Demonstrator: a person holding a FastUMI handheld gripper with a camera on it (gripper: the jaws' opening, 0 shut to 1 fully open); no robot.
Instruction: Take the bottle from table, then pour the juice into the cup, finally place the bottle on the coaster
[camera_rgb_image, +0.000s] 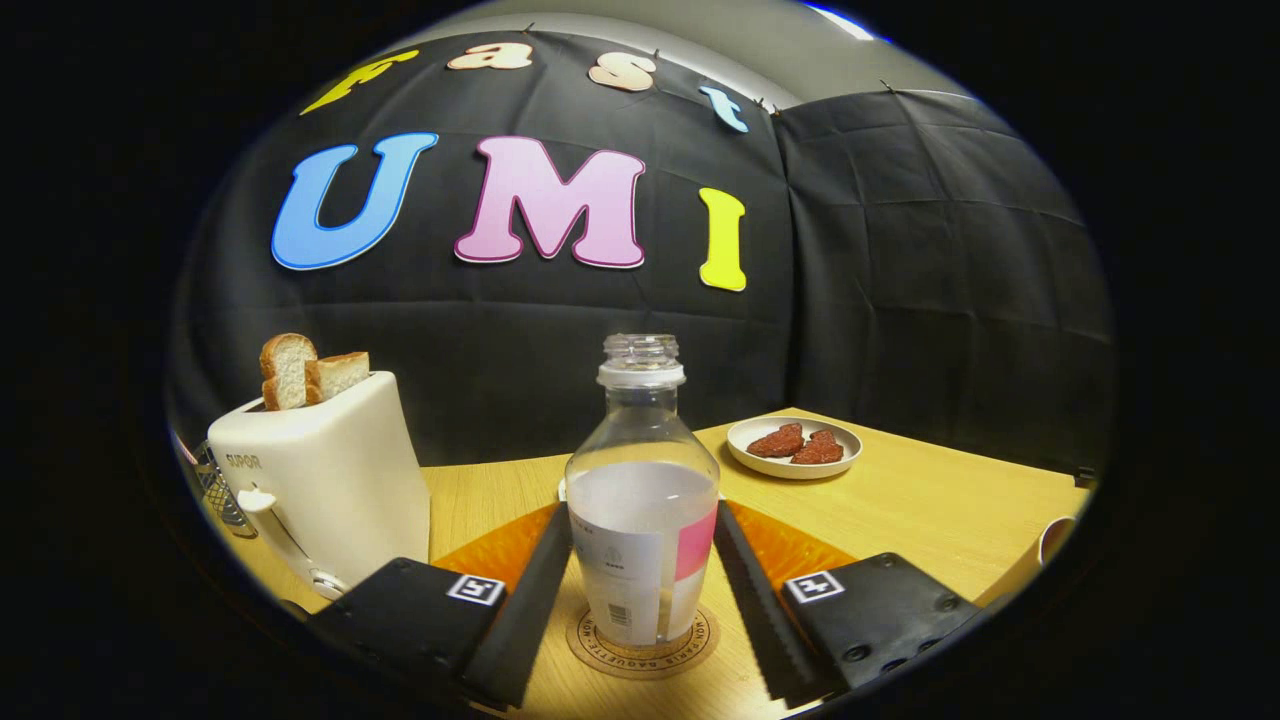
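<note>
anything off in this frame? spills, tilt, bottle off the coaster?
Nothing stands out. The bottle stands upright and uncapped on the coaster, between the tool fingers, which flank it with no clear squeeze. No spill shows on the table.

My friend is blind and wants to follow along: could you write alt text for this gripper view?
A clear bottle with no cap stands on a round coaster between the gripper's open fingers, apparently not squeezed. A white toaster with bread stands to the left on the wooden table; a plate lies beyond.

Staged breakfast booth: toaster (325, 480), plate (793, 462), cloth walls.
</note>
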